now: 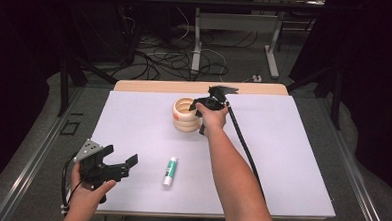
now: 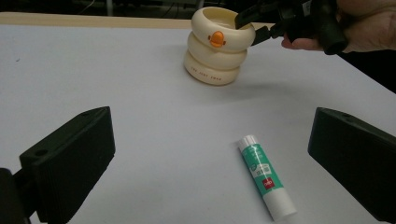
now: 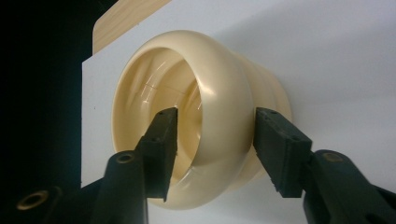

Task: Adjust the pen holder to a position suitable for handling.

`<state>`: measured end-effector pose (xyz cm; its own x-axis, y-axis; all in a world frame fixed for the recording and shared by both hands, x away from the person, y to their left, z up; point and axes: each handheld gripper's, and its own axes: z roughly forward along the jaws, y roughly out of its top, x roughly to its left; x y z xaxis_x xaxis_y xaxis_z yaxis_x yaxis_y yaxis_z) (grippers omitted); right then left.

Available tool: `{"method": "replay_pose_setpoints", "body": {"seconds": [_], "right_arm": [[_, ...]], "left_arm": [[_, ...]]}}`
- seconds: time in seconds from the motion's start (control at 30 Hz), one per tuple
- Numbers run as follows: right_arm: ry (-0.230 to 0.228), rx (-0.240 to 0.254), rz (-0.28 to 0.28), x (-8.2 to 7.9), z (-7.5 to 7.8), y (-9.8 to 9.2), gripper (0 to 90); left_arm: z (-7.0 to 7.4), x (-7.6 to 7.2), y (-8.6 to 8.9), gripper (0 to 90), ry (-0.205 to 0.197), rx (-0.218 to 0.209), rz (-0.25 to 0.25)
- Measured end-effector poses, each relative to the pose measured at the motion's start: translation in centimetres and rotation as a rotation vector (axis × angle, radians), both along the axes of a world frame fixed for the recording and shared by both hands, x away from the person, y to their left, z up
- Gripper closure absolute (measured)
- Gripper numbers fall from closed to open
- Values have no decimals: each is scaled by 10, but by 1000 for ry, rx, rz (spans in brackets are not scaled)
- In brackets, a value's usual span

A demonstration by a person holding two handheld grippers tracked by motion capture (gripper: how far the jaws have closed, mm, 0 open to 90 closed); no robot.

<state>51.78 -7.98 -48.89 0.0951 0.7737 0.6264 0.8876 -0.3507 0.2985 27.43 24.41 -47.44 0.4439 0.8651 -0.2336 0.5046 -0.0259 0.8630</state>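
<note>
Pen holder: cream ringed duck pen holder (image 1: 186,116) stands upright near the surface's far edge.
Right gripper (image 3: 212,144): fingers straddle its rim, not clearly pinching.
Left gripper (image 1: 112,163): fingers spread, holding nothing.
Risk: a thin rim grip may tip the holder.
Glue stick (image 1: 170,170): untouched near the front edge.

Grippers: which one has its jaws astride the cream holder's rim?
The right gripper, one jaw inside the cream holder; the left gripper hovers open near the glue stick.

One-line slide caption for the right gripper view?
Right tool straddling the cream ringed cup's rim, one jaw inside, one outside.
</note>
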Motion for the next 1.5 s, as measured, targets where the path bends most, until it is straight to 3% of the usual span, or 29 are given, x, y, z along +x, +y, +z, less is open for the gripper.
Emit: {"method": "replay_pose_setpoints", "body": {"seconds": [0.23,0.47,0.93,1.5], "right_arm": [[24,18,-28,0,-1,-3,602],[38,40,-55,0,-1,-4,623],[65,52,-36,0,3,-11,630],[43,76,-2,-11,18,-29,632]], "left_arm": [[0,-1,-1,7,-1,-1,-4],[0,0,-1,7,-2,-2,-4],[0,0,-1,7,-3,-3,-6],[-2,1,-2,7,5,8,-9]]}}
